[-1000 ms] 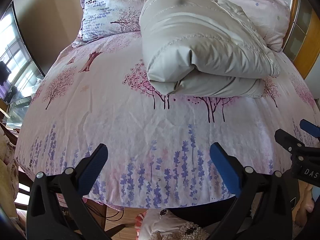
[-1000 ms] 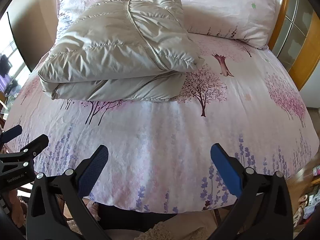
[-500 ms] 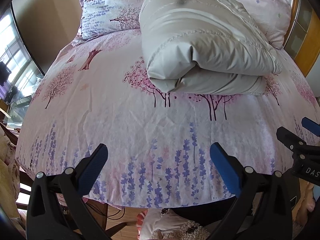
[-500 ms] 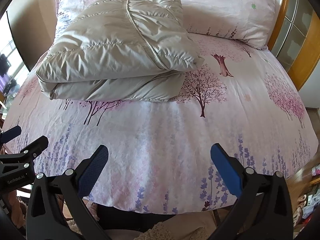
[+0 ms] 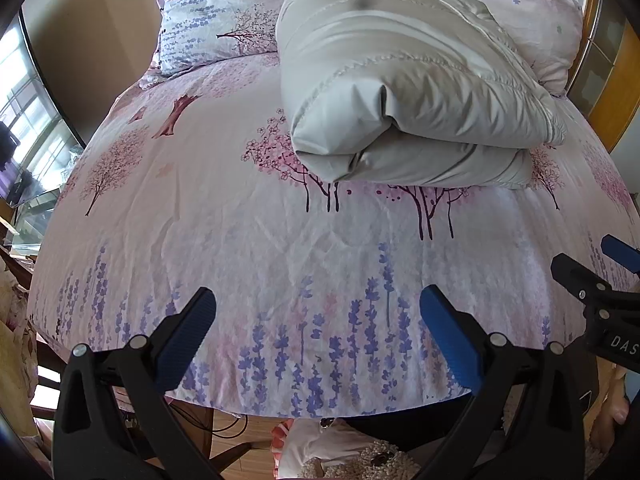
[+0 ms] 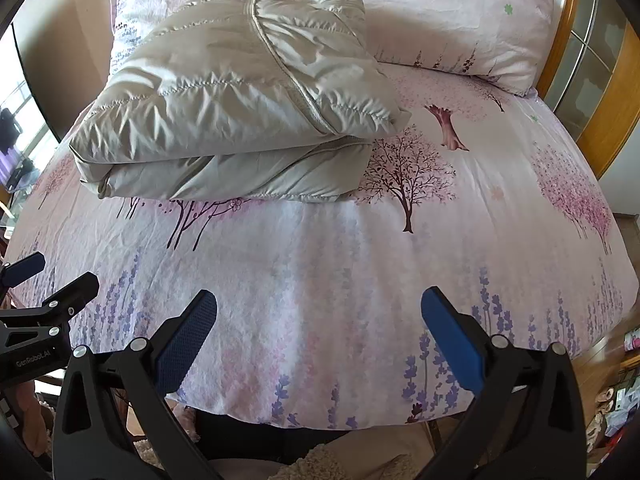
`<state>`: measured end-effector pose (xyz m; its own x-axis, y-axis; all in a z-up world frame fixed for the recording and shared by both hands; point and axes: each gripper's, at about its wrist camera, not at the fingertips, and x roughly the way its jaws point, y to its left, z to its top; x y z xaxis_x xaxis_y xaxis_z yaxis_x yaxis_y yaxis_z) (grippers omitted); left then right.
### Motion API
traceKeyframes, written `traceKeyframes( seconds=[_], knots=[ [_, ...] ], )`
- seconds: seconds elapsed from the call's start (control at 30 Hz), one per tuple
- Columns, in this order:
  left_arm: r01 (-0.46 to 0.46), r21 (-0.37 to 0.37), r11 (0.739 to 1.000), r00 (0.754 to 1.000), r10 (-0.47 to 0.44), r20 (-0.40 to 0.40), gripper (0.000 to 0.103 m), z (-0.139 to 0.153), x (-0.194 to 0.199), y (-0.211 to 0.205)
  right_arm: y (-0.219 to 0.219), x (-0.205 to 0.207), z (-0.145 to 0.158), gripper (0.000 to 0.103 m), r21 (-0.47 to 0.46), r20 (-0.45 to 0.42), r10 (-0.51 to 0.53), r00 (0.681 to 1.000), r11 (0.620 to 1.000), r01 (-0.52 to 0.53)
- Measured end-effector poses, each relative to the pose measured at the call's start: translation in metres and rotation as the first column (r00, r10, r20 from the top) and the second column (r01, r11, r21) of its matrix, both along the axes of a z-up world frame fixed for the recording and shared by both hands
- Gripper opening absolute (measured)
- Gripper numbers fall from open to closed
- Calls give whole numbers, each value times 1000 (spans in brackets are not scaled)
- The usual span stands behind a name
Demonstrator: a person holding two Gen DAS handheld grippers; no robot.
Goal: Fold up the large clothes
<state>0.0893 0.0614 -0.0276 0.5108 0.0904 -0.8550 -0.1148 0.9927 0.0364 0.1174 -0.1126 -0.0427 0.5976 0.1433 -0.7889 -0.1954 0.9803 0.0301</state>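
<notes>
**Jacket folded and at rest, both claws standing off**

The pale quilted jacket [image 5: 404, 80] lies folded into a thick, doubled bundle near the head of the bed [image 5: 248, 232], its far edge against the pillows [image 6: 460, 24]. The layers sit stacked, with a rounded fold facing the foot of the bed. By the look of it the folding is done; at most a tidy-up or a move elsewhere is left.

The left claw [image 5: 316, 332] hangs over the lavender-printed foot of the bed, its jaws spread wide and empty, well apart from the jacket. The right claw [image 6: 318, 332] is likewise wide and holds nothing.

Against the earlier frames, little differs. The jacket keeps its shape and place, and both claws have stayed spread. The left view has edged slightly closer to the bundle.
</notes>
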Motion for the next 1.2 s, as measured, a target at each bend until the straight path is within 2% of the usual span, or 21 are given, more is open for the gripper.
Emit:
traceKeyframes(
  seconds=[1.2],
  knots=[
    [3,-5,1000,1000,-3,3,101,-2,-1,-2,3,1,-4,102,6,-12,-1,1000,1000,1]
  ],
)
